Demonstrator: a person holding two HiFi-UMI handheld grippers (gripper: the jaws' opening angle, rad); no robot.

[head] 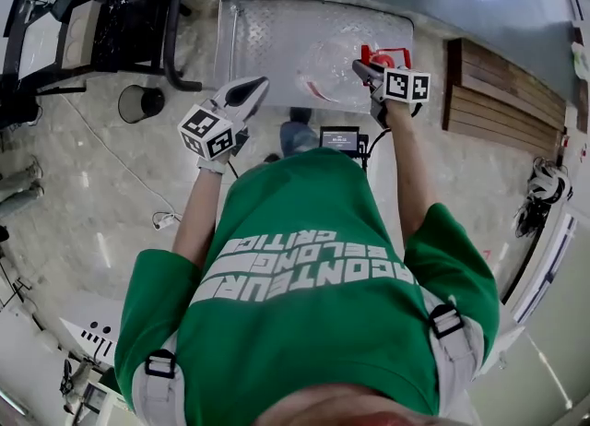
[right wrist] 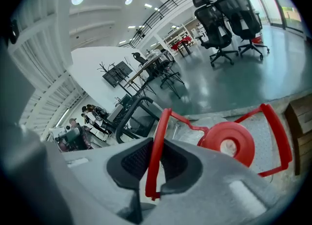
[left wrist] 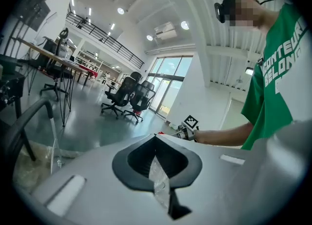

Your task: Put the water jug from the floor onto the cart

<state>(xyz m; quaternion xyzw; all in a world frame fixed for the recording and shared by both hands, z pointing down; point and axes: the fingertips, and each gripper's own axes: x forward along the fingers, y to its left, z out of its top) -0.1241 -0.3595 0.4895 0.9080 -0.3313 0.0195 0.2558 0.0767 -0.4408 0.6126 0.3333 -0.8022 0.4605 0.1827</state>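
The water jug (head: pixel 323 72) hangs over the cart (head: pixel 267 35) deck: the right gripper (right wrist: pixel 157 165) pinches its red handle (right wrist: pixel 159 145) to carry the weight, while the left gripper (left wrist: pixel 156 156) nips clear plastic, seemingly steadying it

This is a big open-plan office. Black swivel chairs (left wrist: pixel 129 97) stand in a group on a polished grey floor (left wrist: pixel 92 121), and long desks (left wrist: pixel 53 61) run along the far left. A mezzanine railing (left wrist: pixel 105 36) crosses above them under a high white ceiling with round recessed lights (left wrist: pixel 120 10). Tall glass doors (left wrist: pixel 170 80) close the far end, and a dark monitor (right wrist: pixel 116 75) stands on a stand.
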